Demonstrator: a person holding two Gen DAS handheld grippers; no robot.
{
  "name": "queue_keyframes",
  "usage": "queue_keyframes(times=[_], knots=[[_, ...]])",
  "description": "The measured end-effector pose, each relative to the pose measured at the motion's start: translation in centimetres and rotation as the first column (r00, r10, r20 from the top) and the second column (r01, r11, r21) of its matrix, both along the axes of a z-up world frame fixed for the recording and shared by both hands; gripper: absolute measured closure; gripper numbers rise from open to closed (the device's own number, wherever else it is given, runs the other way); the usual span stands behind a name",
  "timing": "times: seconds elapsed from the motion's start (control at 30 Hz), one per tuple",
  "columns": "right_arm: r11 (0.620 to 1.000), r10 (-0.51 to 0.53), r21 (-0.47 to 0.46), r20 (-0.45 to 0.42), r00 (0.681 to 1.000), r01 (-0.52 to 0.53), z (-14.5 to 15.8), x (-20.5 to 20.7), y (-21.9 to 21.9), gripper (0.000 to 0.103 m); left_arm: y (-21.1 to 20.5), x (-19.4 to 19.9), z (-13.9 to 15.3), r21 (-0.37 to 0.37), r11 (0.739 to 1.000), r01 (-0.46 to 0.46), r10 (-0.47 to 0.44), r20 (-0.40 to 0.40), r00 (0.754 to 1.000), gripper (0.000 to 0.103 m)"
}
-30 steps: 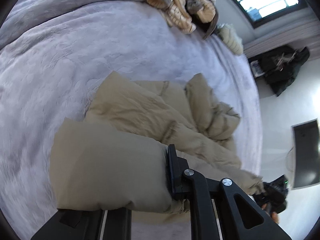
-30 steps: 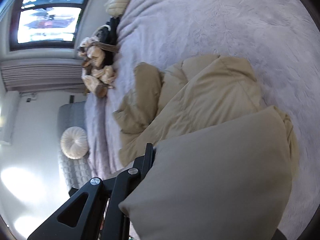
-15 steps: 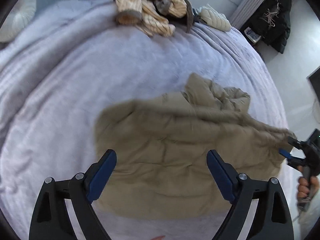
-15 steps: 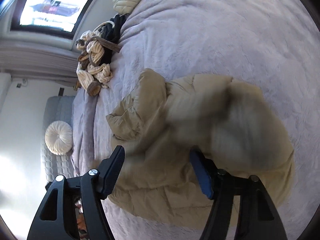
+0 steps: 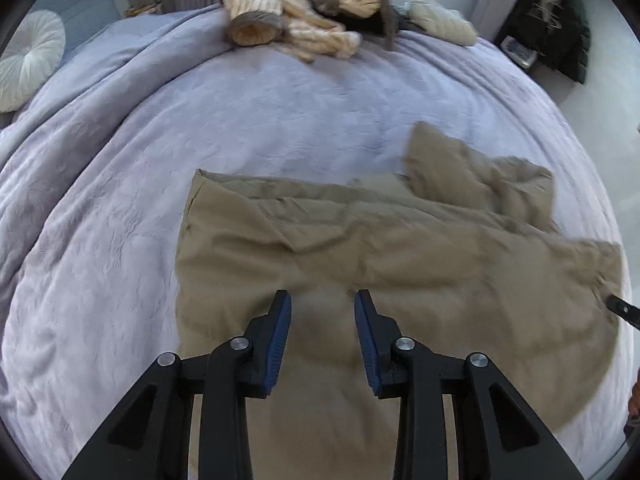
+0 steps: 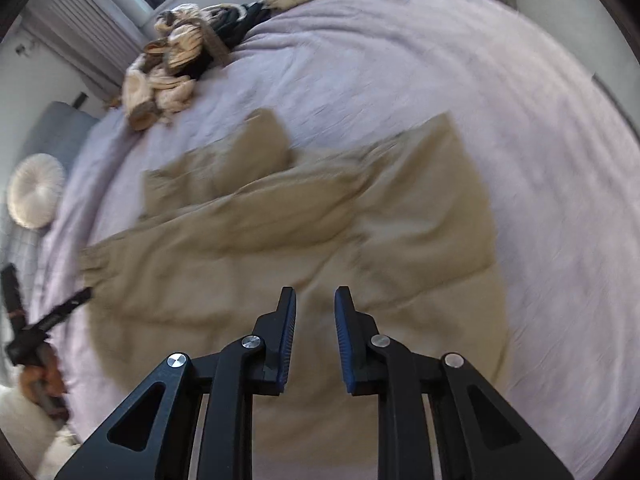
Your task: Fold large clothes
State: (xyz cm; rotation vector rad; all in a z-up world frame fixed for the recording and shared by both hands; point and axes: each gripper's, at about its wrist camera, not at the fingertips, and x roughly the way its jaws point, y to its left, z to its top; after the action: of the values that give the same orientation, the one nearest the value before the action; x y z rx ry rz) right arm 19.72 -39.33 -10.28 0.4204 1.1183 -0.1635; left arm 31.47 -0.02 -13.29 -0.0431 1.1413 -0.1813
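A large tan padded jacket (image 5: 360,264) lies spread on the lavender bedspread (image 5: 120,200), with a bunched part at its far right; it also shows in the right wrist view (image 6: 320,220). My left gripper (image 5: 322,300) hovers above the jacket's near middle, jaws partly open with nothing between them. My right gripper (image 6: 315,294) hovers above the jacket's near edge, jaws slightly apart and empty. The other gripper's tip shows at the right edge of the left view (image 5: 622,308) and at the left of the right view (image 6: 48,320).
A pile of cream and brown striped clothes (image 5: 304,20) lies at the far side of the bed (image 6: 172,64). A cream quilted item (image 5: 440,22) lies beside it. A round white cushion (image 5: 28,60) sits on a grey seat at left. Dark clothes (image 5: 556,20) hang at far right.
Both grippers let go of the jacket's folded edge, opened wide, then narrowed. The jacket dropped and now lies flatter on the bed. Both views swung to look down the bed.
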Motion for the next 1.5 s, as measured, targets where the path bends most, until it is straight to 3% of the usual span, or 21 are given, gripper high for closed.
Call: queue_keyframes(times=[0.1, 0.13, 0.33, 0.67, 0.97, 1.13, 1.33, 1.4, 1.43, 1.5], knots=[[0.999, -0.052, -0.008, -0.010, 0.999, 0.052, -2.1, 1.4, -2.4, 0.081, 0.6, 2.4, -1.9, 0.011, 0.998, -0.064, 0.064, 0.013, 0.998, 0.068], [0.997, -0.071, -0.011, -0.009, 0.997, 0.070, -2.7, 1.9, -3.1, 0.086, 0.8, 3.1, -2.5, 0.000, 0.997, -0.083, 0.083, 0.013, 0.996, 0.068], [0.985, -0.174, -0.024, 0.002, 0.985, 0.174, -5.6, 4.4, -5.5, 0.087, 0.3, 5.9, -5.0, 0.004, 0.992, -0.124, 0.124, 0.032, 0.992, 0.068], [0.981, -0.194, -0.008, 0.041, 0.980, 0.195, -8.5, 5.6, -6.5, 0.088, 0.4, 8.0, -7.6, -0.005, 0.990, -0.143, 0.143, 0.067, 0.987, 0.068], [0.975, -0.222, -0.002, 0.042, 0.974, 0.222, -4.5, 4.3, -5.8, 0.080, 2.3, 6.1, -3.3, -0.039, 0.979, -0.199, 0.200, 0.016, 0.980, 0.067], [0.979, -0.206, 0.010, 0.091, 0.974, 0.205, -1.4, 0.9, -3.6, 0.062, 2.7, 1.8, -1.3, -0.021, 0.987, -0.158, 0.158, -0.006, 0.987, 0.067], [0.977, -0.206, 0.080, 0.115, 0.972, 0.197, 0.9, -3.8, -1.0, 0.059, 3.4, -4.8, -1.2, -0.069, 0.983, -0.168, 0.162, -0.093, 0.982, 0.066], [0.977, -0.197, 0.109, 0.108, 0.974, 0.185, 1.0, -5.4, 0.2, 0.055, 3.4, -6.9, -1.1, -0.070, 0.982, -0.174, 0.167, -0.093, 0.982, 0.012], [0.977, -0.191, 0.121, 0.102, 0.976, 0.178, 0.9, -6.3, 0.8, 0.051, 3.5, -8.0, -0.9, -0.068, 0.981, -0.180, 0.175, -0.074, 0.982, 0.005], [0.976, -0.185, 0.137, 0.091, 0.979, 0.172, 0.7, -7.7, 1.6, 0.049, 3.3, -9.6, -0.7, -0.062, 0.983, -0.171, 0.168, -0.052, 0.984, 0.005]])
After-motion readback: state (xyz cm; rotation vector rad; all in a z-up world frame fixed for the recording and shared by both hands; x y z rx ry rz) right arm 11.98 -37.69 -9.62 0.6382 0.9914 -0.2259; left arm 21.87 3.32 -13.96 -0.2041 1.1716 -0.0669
